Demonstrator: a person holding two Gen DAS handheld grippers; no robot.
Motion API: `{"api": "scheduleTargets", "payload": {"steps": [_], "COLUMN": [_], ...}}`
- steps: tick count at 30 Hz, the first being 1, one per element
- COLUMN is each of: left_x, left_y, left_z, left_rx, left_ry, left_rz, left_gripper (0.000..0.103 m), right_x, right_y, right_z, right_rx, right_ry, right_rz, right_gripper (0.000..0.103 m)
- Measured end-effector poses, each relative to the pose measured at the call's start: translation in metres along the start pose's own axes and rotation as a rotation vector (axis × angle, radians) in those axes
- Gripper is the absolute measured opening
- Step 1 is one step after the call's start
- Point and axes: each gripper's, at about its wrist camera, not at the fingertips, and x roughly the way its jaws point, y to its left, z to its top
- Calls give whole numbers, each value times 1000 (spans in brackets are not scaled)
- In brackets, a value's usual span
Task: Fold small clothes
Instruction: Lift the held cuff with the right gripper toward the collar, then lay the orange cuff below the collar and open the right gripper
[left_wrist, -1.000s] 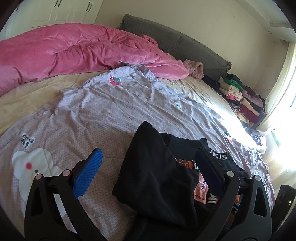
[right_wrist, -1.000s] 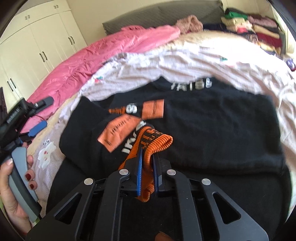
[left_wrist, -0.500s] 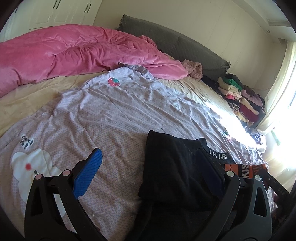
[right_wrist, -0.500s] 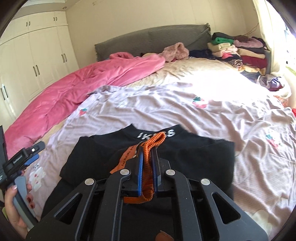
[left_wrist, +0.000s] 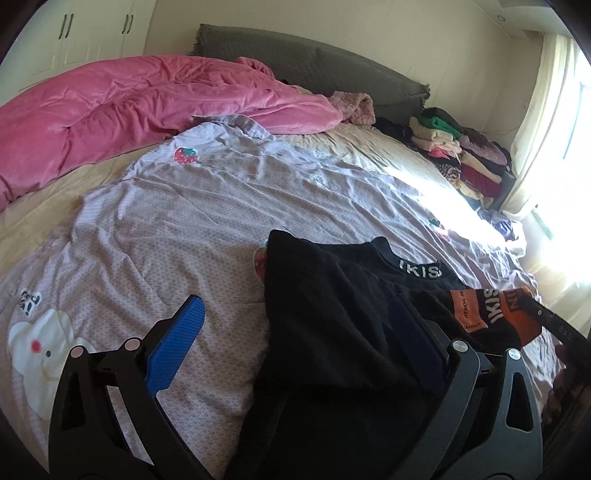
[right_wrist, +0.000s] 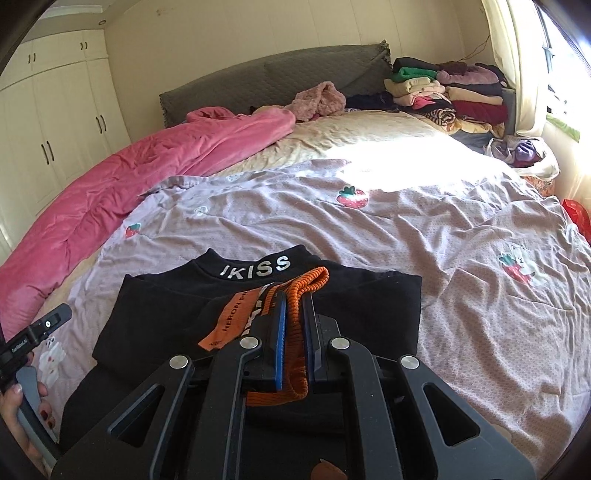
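A home bedroom: a bed (right_wrist: 369, 140) with pink duvet (right_wrist: 129, 177), white wardrobe (right_wrist: 55, 122), probably folded laundry (right_wrist: 443, 92).

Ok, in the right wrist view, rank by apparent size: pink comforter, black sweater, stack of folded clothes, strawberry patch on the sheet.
1. pink comforter
2. black sweater, though nearness to the camera inflates it, so 1 and 2 are unsure
3. stack of folded clothes
4. strawberry patch

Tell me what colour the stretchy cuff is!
Orange cuff, clearest in the right wrist view.

the black top (right_wrist: 369, 306) reads "ikiss" on its collar; its orange patch (right_wrist: 229, 321) reads "heron".
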Motion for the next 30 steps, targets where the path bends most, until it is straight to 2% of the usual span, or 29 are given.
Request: {"api": "scheduleTargets", "payload": {"steps": [4, 9, 15, 20, 24, 28, 30], "left_x": [8, 17, 24, 23, 21, 20, 24], "left_y": [-11, -14, -18, -18, -9, -6, -6], "left_z": [-4, -5, -4, -5, -5, -5, -6], "left_rx": [41, 27, -7, 8, 5, 4, 12], "left_ry": [20, 48, 63, 58, 61, 70, 82], "left_rz": [-7, -55, -100, -73, -35, -27, -27], "left_gripper": [93, 75, 63, 63, 67, 74, 76], "right_x": [0, 0, 2, 1, 3, 14, 20], "right_y": [-3, -8, -16, -23, -32, -41, -42], "right_z": [1, 1, -1, 0, -3, -14, -20], "right_rx": [-7, -12, 1, 9, 40, 85, 89], "right_ry": [-5, -7, 2, -4, 25, 108, 151], "right_rz": [-18, -46, -60, -98, -78, -39, -32], "right_gripper": [8, 8, 6, 2, 3, 13, 32]}}
